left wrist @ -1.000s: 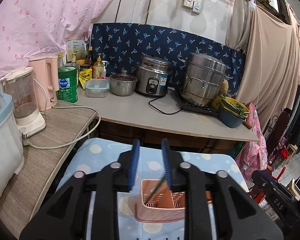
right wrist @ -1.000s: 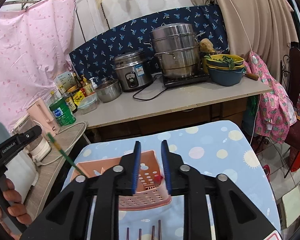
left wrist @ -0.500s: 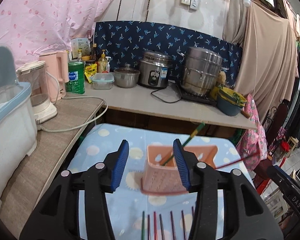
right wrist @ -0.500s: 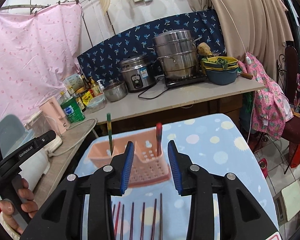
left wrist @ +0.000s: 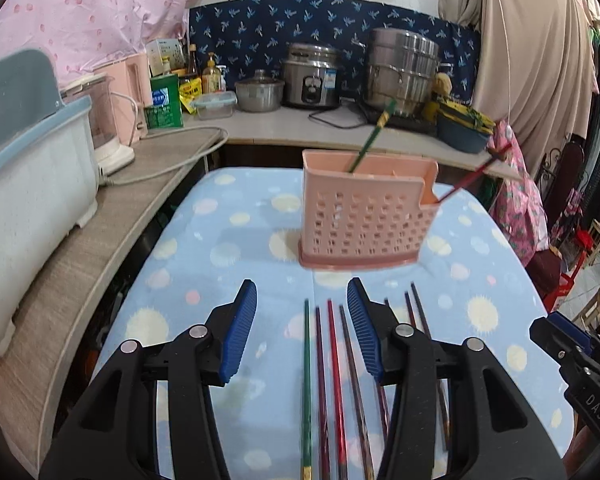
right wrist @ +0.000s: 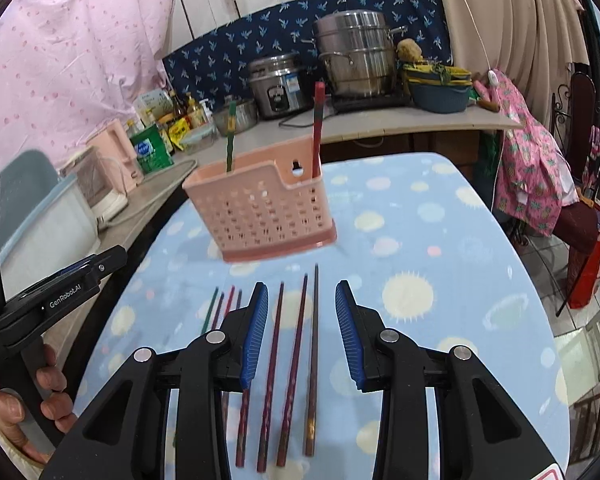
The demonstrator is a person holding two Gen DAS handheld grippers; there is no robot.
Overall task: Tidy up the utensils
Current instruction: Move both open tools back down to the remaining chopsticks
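A pink perforated utensil holder [left wrist: 364, 220] [right wrist: 264, 212] stands on the blue dotted tablecloth [left wrist: 228, 248]. A green chopstick [left wrist: 372, 136] [right wrist: 230, 136] and a red chopstick [left wrist: 474, 172] [right wrist: 317, 128] stand in it. Several loose chopsticks [left wrist: 328, 380] [right wrist: 288, 364], one green and the others red or dark, lie in a row in front of it. My left gripper [left wrist: 302, 324] is open and empty above the left chopsticks. My right gripper [right wrist: 302, 328] is open and empty above the right chopsticks.
A wooden counter [left wrist: 76, 264] with a white tub [left wrist: 28, 176] and blender runs along the left. Behind, a counter holds a rice cooker [left wrist: 310, 76], steel steamer pot [right wrist: 356, 56], bowls and bottles. The table's right edge drops to the floor [right wrist: 572, 280].
Both grippers let go of a chopstick in the holder, opened wide and drew back and down. The row of loose chopsticks now lies under their fingers.
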